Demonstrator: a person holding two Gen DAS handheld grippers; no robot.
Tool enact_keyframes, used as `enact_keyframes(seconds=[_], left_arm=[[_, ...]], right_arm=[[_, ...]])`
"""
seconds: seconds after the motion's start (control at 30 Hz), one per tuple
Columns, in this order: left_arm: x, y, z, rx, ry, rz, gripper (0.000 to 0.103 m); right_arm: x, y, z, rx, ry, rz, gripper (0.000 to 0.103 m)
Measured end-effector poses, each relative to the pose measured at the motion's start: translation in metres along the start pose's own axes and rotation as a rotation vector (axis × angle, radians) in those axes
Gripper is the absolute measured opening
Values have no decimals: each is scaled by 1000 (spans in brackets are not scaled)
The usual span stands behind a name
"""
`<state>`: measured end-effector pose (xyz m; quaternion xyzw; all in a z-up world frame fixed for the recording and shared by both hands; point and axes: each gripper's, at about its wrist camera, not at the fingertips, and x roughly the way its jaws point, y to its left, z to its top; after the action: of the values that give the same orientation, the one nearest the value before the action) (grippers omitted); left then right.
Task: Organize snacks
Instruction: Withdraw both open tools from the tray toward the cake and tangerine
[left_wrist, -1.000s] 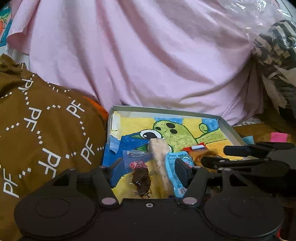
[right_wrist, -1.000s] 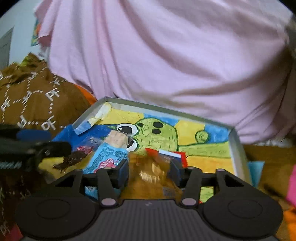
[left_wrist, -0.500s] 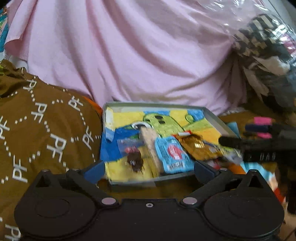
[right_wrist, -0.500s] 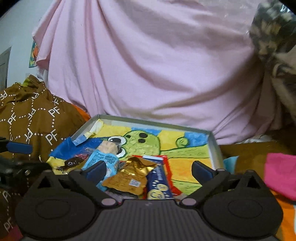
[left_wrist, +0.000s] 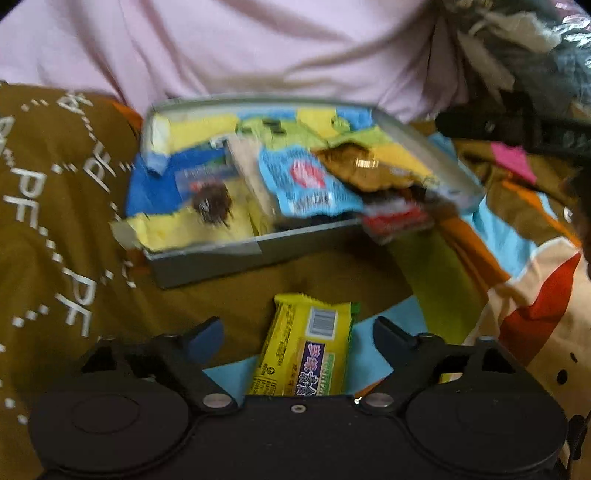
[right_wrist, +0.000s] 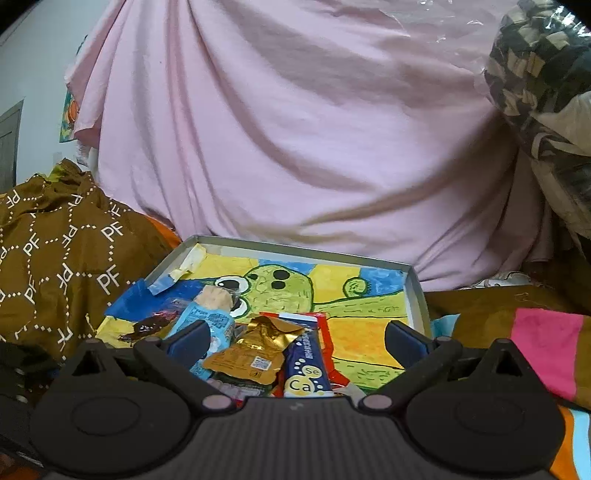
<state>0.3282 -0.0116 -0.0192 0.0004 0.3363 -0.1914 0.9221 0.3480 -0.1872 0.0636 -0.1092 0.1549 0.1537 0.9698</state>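
Patterned bedding (left_wrist: 461, 295): left gripper (left_wrist: 297, 332) fingers closing, straddling yellow bar (left_wrist: 306, 354) (untouched); right gripper (right_wrist: 295, 338) fingers wide, empty.

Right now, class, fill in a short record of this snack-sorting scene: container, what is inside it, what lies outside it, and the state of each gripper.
Container: shallow grey metal tray lined with a green cartoon drawing
Inside: light blue snack packet, gold foil packet, dark blue tube-shaped packet, dark brown sweet in clear wrapper
Outside: yellow snack bar on the bedding, in front of the tray
Left gripper: open, straddling the yellow bar, jaws have just been closing
Right gripper: open, empty
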Motion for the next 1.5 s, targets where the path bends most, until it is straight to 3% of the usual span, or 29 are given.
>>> enact_keyframes(seconds=[0.1,0.13,0.4,0.6,0.73,1.03,1.23,1.3,1.4,1.5], left_arm=[[10,-1,1,31,50,-17,55],[12,-1,1,36,58,-23,53],[-2,0,3,16,31,-33,50],[-42,3,11,-40,-96,-54,49],[-53,3,32,-80,-177,-27,47],[-9,22,90,-235,-206,49,44],[21,37,110,-237,-165,164,39],[23,42,109,-254,-160,173,44],[17,43,101,-265,-186,181,75],[7,39,93,-248,-196,182,82]], right_arm=[[6,5,0,3,10,7,103],[7,5,-1,5,11,10,103],[11,11,-3,26,20,16,103],[9,8,-1,42,14,-9,103],[12,6,-1,57,22,-37,103],[19,3,-13,61,54,-36,103],[23,-2,-20,79,74,-30,103],[23,-3,-23,82,77,-26,103],[23,-2,-27,85,72,-22,103],[18,1,-28,99,56,-19,103]])
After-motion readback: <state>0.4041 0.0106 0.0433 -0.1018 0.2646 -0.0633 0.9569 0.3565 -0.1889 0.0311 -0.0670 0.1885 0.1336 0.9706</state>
